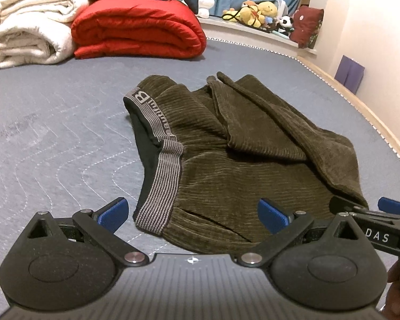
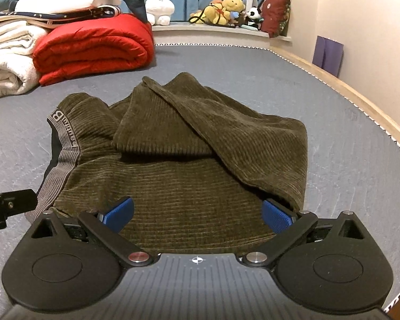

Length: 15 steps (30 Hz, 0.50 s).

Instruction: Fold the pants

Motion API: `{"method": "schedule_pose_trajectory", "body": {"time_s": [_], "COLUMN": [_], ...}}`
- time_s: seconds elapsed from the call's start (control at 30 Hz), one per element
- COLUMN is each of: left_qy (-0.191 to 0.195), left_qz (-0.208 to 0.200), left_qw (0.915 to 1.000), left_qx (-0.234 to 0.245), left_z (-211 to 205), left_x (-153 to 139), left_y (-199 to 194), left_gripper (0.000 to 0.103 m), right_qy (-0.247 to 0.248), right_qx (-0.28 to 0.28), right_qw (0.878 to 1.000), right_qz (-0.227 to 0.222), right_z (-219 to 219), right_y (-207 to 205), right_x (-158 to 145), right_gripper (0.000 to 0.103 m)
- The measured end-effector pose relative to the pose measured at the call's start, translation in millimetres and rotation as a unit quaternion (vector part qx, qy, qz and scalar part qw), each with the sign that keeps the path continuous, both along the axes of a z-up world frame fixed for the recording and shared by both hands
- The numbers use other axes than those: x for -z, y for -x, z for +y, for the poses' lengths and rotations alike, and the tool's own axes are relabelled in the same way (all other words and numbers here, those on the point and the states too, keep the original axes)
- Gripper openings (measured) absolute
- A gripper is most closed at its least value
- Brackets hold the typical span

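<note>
Olive corduroy pants (image 1: 240, 144) lie bunched on the grey-blue quilted mattress (image 1: 53, 133), legs folded loosely over the seat. Their striped grey waistband (image 1: 162, 184) faces left. My left gripper (image 1: 193, 217) is open just in front of the waistband's near corner, nothing between its blue pads. My right gripper (image 2: 197, 214) is also open, low over the near edge of the pants (image 2: 189, 160), its blue pads either side of the cloth. The right gripper's tip (image 1: 373, 210) shows at the right edge of the left wrist view.
A folded red quilt (image 1: 138, 29) and white blankets (image 1: 29, 29) are stacked at the far left of the mattress. Plush toys (image 2: 226, 9) sit on the window ledge. The mattress's right edge and wooden frame (image 2: 360, 98) curve along the wall.
</note>
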<state>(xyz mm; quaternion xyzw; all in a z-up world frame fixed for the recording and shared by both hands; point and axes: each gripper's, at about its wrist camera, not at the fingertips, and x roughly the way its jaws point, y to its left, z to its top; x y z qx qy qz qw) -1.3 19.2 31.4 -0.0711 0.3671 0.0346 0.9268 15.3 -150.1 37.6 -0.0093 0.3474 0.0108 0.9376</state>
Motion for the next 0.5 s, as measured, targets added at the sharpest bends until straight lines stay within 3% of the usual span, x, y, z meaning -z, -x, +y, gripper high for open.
{"method": "schedule_pose_trajectory", "body": {"time_s": [0.3, 0.5], "left_qy": [0.021, 0.013], "left_qz": [-0.013, -0.042], "left_qw": [0.9987, 0.9982], "left_qx": [0.045, 0.041], "left_z": [-3.4, -6.4], "left_x": [-0.7, -3.5], "left_y": [4.9, 10.3], "left_gripper": [0.103, 0.103], "right_qy": [-0.016, -0.018], "right_qx": [0.000, 0.001], "right_qw": [1.000, 1.000], "right_qz": [-0.009, -0.012], "right_z": [-1.9, -0.7], "right_y": [-0.3, -1.7], "right_x": [1.9, 2.6], "right_gripper": [0.096, 0.096]}}
